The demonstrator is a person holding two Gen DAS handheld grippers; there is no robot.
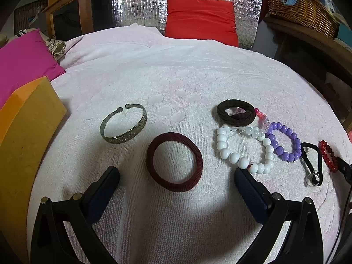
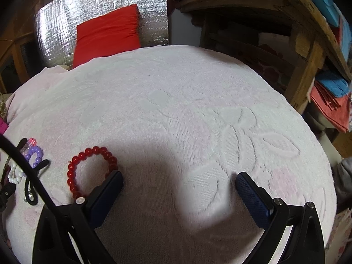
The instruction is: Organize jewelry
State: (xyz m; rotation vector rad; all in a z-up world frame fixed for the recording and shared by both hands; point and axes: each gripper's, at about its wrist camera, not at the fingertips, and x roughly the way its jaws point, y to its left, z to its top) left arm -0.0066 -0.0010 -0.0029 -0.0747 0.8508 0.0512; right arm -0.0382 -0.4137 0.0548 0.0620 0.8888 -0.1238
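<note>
Seven pieces of jewelry lie before us on a pale pink towel with a raised leaf pattern, spread over the desk. At the far left of the room we see a magenta cushion and an orange foam block; behind the towel hangs silver foil sheeting with a red cushion leaning on it, and to the right a wooden shelf carries a wicker basket with blue cloth in it.

Left to right on the towel: a metal cuff bangle, a maroon hair band, a dark brown hair band, a white bead bracelet touching a purple bead bracelet, a thin black hair tie, and a red bead bracelet.

Our left gripper has its fingers spread wide and holding nothing; the maroon band sits between them, and the right fingertip is just beside the white beads. Our right gripper is likewise wide and bare; its left finger overlaps the red bracelet's edge, though we cannot tell if they touch.
</note>
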